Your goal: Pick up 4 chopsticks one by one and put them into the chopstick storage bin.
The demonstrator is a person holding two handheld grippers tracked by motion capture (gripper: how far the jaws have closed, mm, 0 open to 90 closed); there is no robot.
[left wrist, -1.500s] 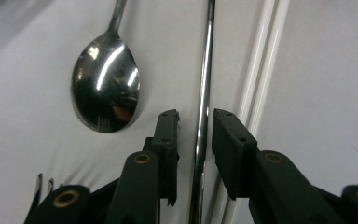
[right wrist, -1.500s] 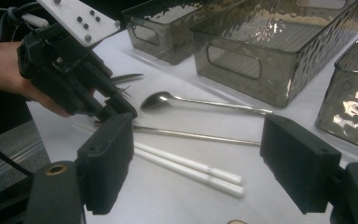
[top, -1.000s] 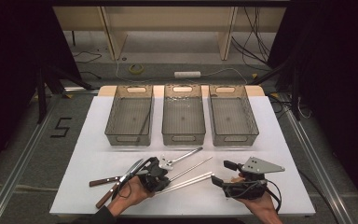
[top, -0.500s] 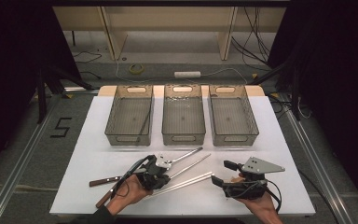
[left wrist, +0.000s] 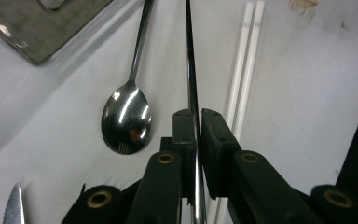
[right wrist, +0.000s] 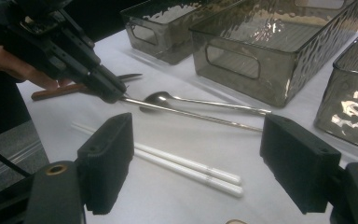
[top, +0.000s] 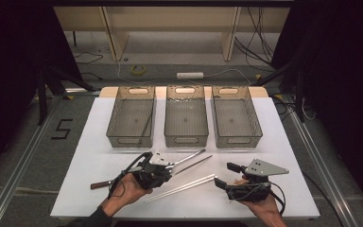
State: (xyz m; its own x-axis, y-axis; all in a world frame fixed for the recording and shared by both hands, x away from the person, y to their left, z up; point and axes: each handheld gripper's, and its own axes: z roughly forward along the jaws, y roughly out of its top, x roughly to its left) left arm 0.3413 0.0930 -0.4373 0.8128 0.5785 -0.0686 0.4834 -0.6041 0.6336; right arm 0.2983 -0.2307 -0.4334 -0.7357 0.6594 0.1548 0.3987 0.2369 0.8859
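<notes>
1. White tabletop [top: 99, 123] spreads in front of you, dark floor around it and a pale shelf frame behind.
2. Your left gripper [left wrist: 196, 122] has its jaws pressed together on a thin metal rod [left wrist: 189, 56]; its pads pinch the rod's near end.
3. That rod runs straight away from the jaws, its long axis in line with them. In the high view the rod [top: 196, 163] slants from your left gripper [top: 163, 166] up and to the right, its far tip aimed toward the gap between the middle bin [top: 185, 139] and the right bin [top: 239, 139].
4. In the right gripper view the rod [right wrist: 191, 114] hangs just above the cloth at the held end, nearly level.
5. Just beside it lies a steel spoon [left wrist: 127, 116], bowl near your jaws, handle running roughly alongside the rod toward the bins.
6. On the rod's other side two white chopsticks [left wrist: 244, 70] lie flat, touching each other.
7. A brown-handled knife [top: 105, 184] rests left of your left hand, well apart from the rod.
8. Your right gripper [right wrist: 196, 163] has its jaws spread wide, nothing between them, near the chopsticks' end.
9. Farther out, the left bin [top: 131, 139] stands beside the other two, all three in a row.
</notes>
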